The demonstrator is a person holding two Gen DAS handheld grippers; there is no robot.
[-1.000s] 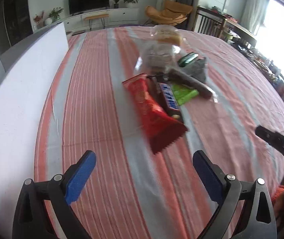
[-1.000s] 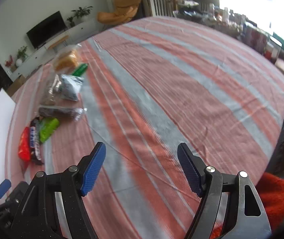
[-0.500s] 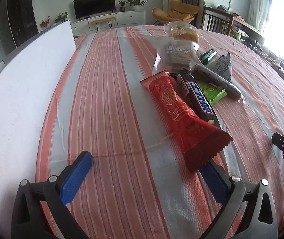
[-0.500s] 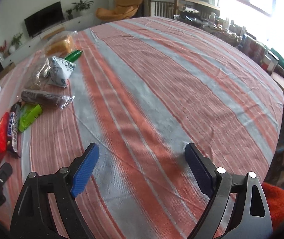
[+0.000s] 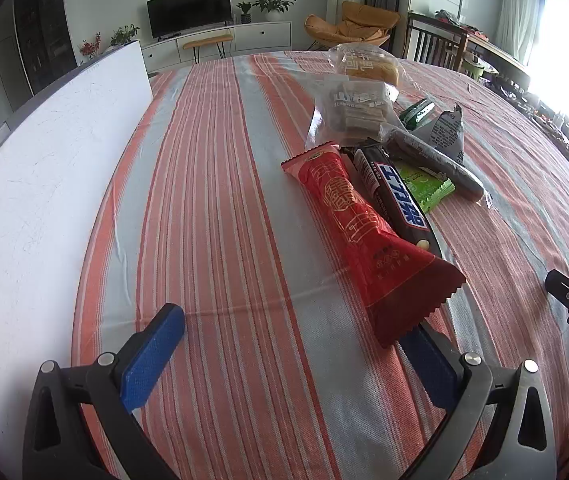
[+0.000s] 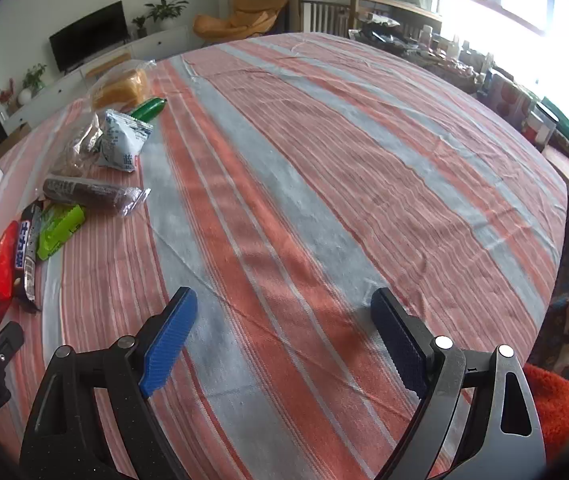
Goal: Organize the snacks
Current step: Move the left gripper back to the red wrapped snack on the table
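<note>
Red snack pack [image 5: 360, 232] lies on striped desk [image 5: 212, 200], dark bar [image 5: 394, 194] touching alongside; its near end overlaps one pad of left claw [image 5: 292, 350], spread wide, empty. Right claw [image 6: 284, 332] likewise wide, holding nothing, jaws having just opened

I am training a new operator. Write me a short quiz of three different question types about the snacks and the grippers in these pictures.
1. True or false: the left gripper is shut on the red snack packet.
2. Which lies directly beside the red packet? A) dark chocolate bar B) bagged bread C) green tube
3. Fill in: the right gripper hovers over bare ____ tablecloth.

Key: 1 false, it is open; 2 A; 3 striped.
</note>
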